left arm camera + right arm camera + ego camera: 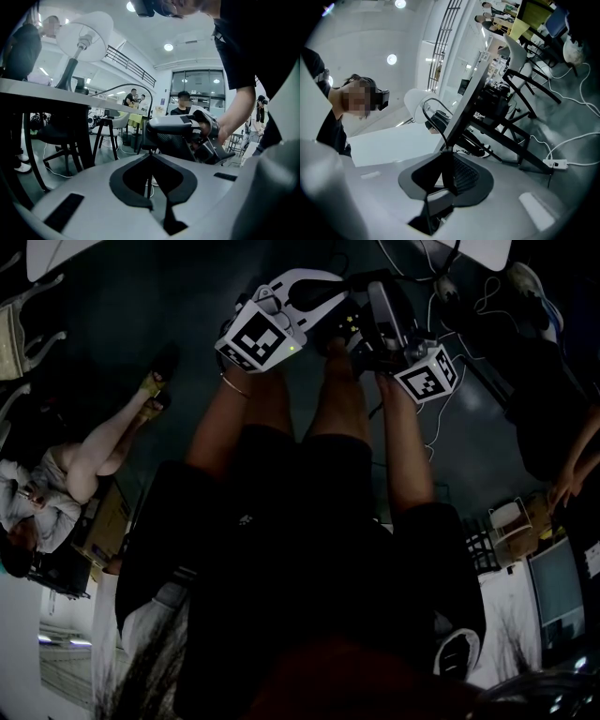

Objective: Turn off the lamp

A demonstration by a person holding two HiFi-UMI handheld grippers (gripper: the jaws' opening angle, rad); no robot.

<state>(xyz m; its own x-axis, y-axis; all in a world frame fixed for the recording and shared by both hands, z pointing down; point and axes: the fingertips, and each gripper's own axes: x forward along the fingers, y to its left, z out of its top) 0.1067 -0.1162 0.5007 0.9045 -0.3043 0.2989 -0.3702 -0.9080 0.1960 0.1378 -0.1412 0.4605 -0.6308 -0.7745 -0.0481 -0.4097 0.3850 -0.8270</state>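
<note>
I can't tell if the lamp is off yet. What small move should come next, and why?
Probably squeeze the right gripper slightly tighter on the lamp cord: both grippers pinch that cord below the table, the left gripper steadying it, and the lamp shade looks bright.

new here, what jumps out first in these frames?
First the white-shaded lamp on the table, upper left in the left gripper view, with its black cord arcing down to the right gripper. In the right gripper view the claw is shut on that cord.
</note>
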